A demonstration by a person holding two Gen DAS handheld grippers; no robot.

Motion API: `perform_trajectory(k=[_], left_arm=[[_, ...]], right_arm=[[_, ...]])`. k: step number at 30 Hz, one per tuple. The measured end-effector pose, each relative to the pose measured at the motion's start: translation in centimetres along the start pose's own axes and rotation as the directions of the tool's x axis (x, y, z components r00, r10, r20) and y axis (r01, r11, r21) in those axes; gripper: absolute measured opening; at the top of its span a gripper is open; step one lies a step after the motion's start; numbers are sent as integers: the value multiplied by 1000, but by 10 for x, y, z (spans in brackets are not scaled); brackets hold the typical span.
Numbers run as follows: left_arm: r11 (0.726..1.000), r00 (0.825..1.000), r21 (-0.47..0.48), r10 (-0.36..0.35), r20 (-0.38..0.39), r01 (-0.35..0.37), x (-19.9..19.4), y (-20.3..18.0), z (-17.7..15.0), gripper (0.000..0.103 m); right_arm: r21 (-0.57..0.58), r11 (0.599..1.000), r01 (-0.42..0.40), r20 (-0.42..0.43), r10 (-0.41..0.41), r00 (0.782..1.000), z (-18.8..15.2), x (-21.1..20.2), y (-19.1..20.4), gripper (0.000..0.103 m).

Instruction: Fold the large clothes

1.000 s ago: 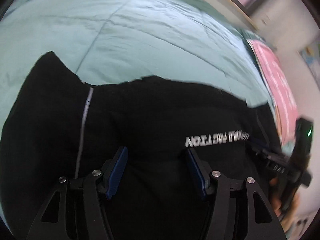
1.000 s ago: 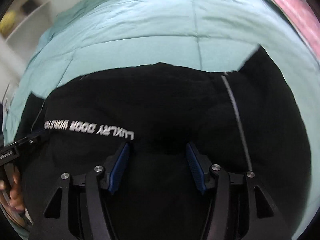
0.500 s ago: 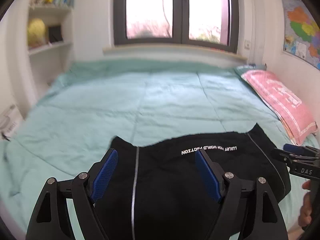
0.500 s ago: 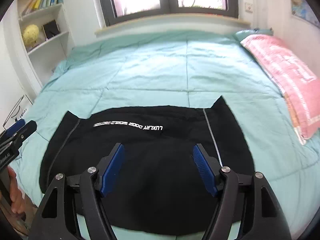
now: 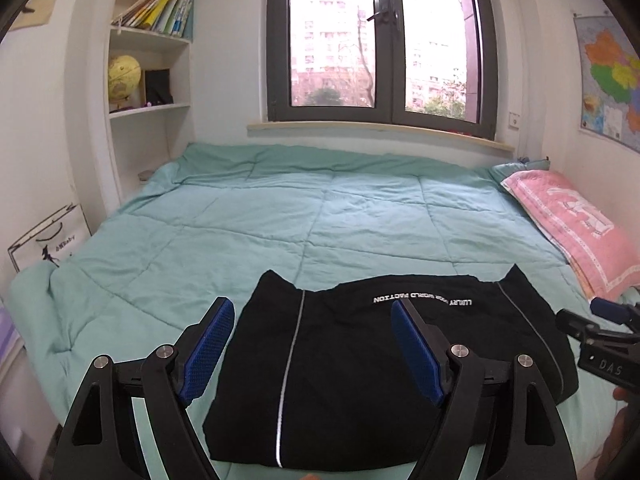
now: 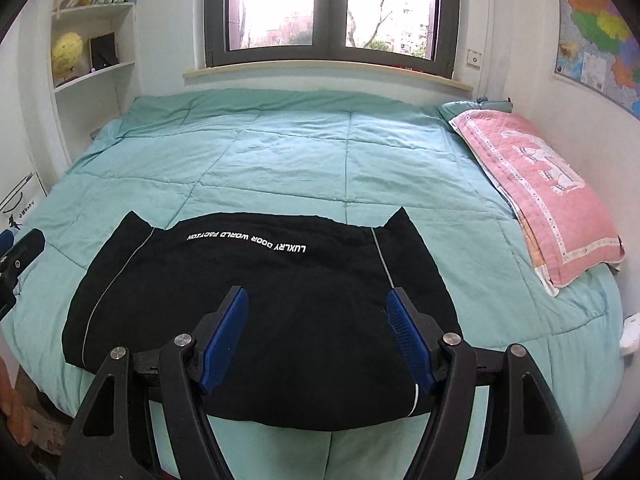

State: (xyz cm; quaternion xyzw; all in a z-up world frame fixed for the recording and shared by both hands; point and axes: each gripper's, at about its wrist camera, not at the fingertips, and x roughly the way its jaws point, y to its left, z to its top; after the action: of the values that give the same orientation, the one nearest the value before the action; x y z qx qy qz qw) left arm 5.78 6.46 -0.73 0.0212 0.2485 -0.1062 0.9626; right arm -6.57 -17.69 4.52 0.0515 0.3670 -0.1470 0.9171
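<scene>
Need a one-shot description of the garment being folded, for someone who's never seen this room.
Start at the bed with the teal quilt under the window. At its near edge, left of the pink pillow, lies the black garment, folded flat. It is the only dark item on the bed, with thin pale stripes down each side and white lettering across its far edge.

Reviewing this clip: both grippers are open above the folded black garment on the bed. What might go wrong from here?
1. The black garment lies close to the near edge of the green quilt; a careless tug could drag it off the bed.
2. Both the left gripper and the right gripper hold nothing, jaws wide; pinching only the top layer could undo the fold.
3. The far corners stick out unevenly, so the fold may look untidy.
</scene>
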Motion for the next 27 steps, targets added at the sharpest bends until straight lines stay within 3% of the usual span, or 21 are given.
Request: perform_trajectory(k=[7,21,27], left_arm=[[998,997,24,65,-35,-64,11,-9,-8,82],[998,997,40,53,-64,-51,16,-15,-10,82],[998,990,49,55,-129,-49,26,-17,-13,82]], right_arm=[[-4,1000,-5,-34,4,999,-9,11,-3,74],[7,1000,-17,-62,18,998,-12,20,-5,74],[6,1000,-10,-66,10,998,-13,23,-8,75]])
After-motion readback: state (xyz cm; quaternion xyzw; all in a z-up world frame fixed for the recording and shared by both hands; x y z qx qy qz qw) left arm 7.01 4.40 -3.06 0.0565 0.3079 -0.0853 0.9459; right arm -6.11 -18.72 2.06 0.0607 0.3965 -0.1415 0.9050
